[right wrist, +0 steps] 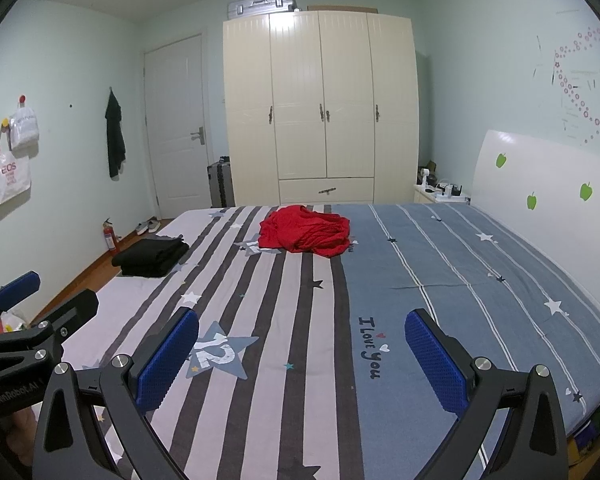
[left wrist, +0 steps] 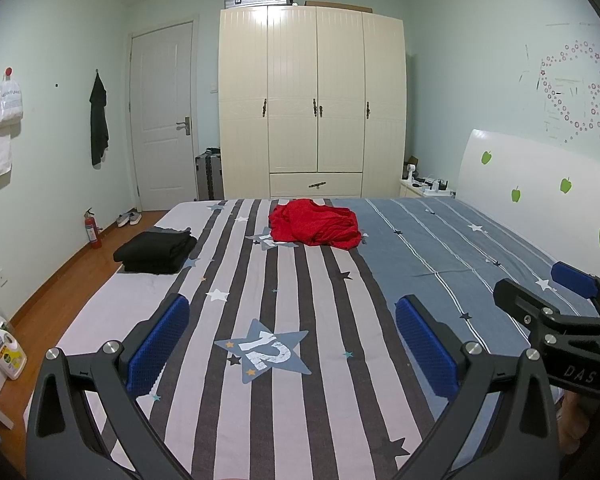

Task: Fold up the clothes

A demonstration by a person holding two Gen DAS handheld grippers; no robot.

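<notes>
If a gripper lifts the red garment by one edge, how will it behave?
The red garment lies crumpled in soft folds on the bed, so it will probably hang limp and unfurl. It looks thin, so likely light.

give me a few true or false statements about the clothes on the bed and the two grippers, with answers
1. The red garment lies crumpled, not folded. True.
2. The black clothes hang over the headboard. False: they sit folded near the bed's left edge.
3. The left gripper is shut on fabric. False: it is open and holds nothing.
4. The right gripper is open. True.
5. The red garment touches the black clothes. False: striped sheet shows between them.
</notes>
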